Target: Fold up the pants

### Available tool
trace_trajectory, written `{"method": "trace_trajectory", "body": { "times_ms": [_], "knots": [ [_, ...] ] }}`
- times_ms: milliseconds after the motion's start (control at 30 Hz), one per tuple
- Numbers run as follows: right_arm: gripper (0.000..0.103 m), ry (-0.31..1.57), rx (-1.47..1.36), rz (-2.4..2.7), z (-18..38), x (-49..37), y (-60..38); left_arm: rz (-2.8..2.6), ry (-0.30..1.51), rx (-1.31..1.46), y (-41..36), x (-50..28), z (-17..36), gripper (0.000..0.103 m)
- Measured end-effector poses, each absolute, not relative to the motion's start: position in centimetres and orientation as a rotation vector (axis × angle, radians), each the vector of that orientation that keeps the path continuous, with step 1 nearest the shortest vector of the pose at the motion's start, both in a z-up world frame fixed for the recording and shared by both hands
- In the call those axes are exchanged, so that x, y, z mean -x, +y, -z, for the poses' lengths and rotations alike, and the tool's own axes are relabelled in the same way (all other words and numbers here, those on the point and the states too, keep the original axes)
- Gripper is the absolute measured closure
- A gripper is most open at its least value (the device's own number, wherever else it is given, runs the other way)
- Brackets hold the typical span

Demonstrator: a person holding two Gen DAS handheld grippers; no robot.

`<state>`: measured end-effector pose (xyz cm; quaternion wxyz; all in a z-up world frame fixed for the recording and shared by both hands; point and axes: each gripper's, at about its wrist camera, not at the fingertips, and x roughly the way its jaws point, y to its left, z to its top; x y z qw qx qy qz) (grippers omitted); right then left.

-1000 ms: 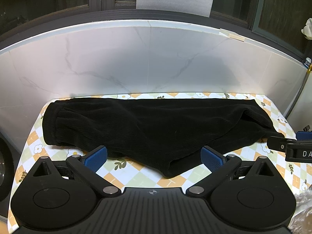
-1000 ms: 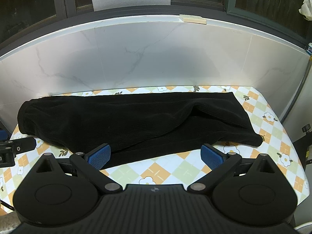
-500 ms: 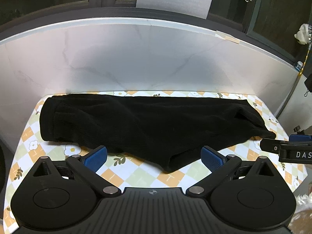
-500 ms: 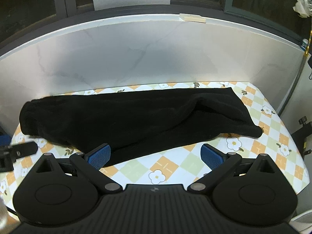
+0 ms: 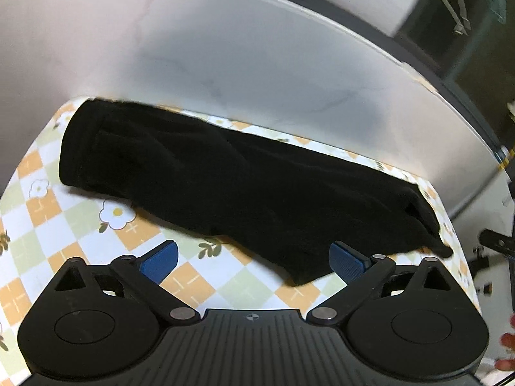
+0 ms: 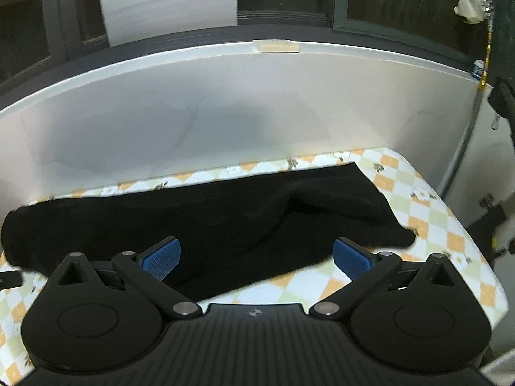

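Black pants (image 5: pixel 244 193) lie folded lengthwise across a checked, flowered tablecloth (image 5: pixel 42 225), waistband at the left, leg ends at the right. My left gripper (image 5: pixel 254 262) hovers tilted over the pants' near edge. Its blue pads stand wide and its jaws are closing; the crotch bulge shows between them, untouched. In the right wrist view the same pants (image 6: pixel 225 225) stretch from left to right. My right gripper (image 6: pixel 256 259) hangs open above their near edge, pads clear of the fabric.
A marble-look wall panel (image 5: pixel 225 64) rises right behind the table, with dark windows above it. The table's right edge (image 6: pixel 476 257) drops off beside a metal pole. A person's fingertips (image 5: pixel 507 341) show at the lower right. The other gripper's tip (image 6: pixel 9 278) pokes in at the left.
The left wrist view has rolled and dropped closer to the table, so the pants now slant. The right gripper has moved in over the pants' near edge. The pants have not moved.
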<state>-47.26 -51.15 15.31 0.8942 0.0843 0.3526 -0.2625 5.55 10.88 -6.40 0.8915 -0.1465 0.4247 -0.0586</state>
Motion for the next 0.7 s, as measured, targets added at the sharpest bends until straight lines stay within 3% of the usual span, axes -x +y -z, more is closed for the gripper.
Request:
{"method": "trace_trajectory", "body": {
  "times_ms": [200,300,433,533,700],
  "knots": [
    [0.001,0.797,-0.231,0.361,-11.8,39.3,-59.2,0.047,0.864,0.329,11.0,-8.7,6.7,0.014],
    [0.015,0.847,-0.153,0.275,-9.3,34.3,-61.7,-0.022,0.9,0.43,11.2,-11.2,7.2,0.022],
    [0.016,0.867,-0.027,0.231,-4.2,28.1,-64.3,-0.118,0.905,0.474,10.7,-14.2,7.7,0.028],
    [0.024,0.929,-0.041,0.183,-0.6,24.1,-66.3,-0.174,0.917,0.495,10.0,-15.9,8.5,0.034],
    [0.025,0.992,-0.052,0.085,2.6,20.3,-67.7,-0.241,0.956,0.568,9.7,-17.5,10.1,0.039]
  ]
}}
